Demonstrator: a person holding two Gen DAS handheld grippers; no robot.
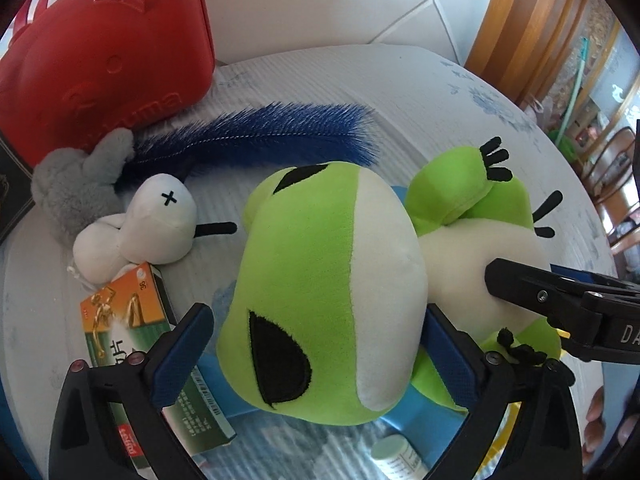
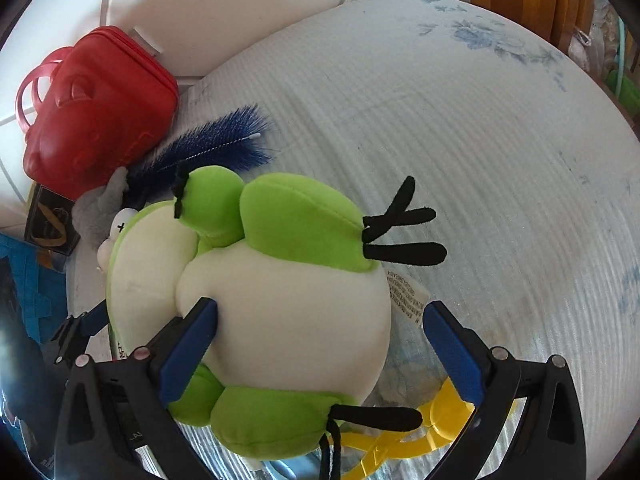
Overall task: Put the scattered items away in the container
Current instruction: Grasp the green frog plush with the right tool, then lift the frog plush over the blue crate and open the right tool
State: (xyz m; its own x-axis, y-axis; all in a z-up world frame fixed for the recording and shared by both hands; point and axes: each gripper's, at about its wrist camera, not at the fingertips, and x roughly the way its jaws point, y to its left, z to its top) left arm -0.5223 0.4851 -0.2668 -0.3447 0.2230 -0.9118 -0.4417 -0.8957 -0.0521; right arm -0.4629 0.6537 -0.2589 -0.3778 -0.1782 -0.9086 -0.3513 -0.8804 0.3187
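Left wrist view is showing both grippers, left (image 1: 320, 344) & right (image 2: 320, 340), spreading wide around the frog (image 1: 320, 292) lying on the table (image 2: 480, 160); I'd be closing evenly, head & belly, before lifting twd the red case (image 1: 104, 52).

Home; wooden chairs (image 1: 618, 184), tiled floor (image 1: 360, 4)

A green-and-cream frog plush (image 1: 320, 292) lies belly-up on the striped bed beside a white plush (image 1: 148, 228), grey plush (image 1: 76, 184), blue bristle brush (image 1: 264, 136) and orange-green box (image 1: 128, 320), near the closed red case (image 1: 104, 48).
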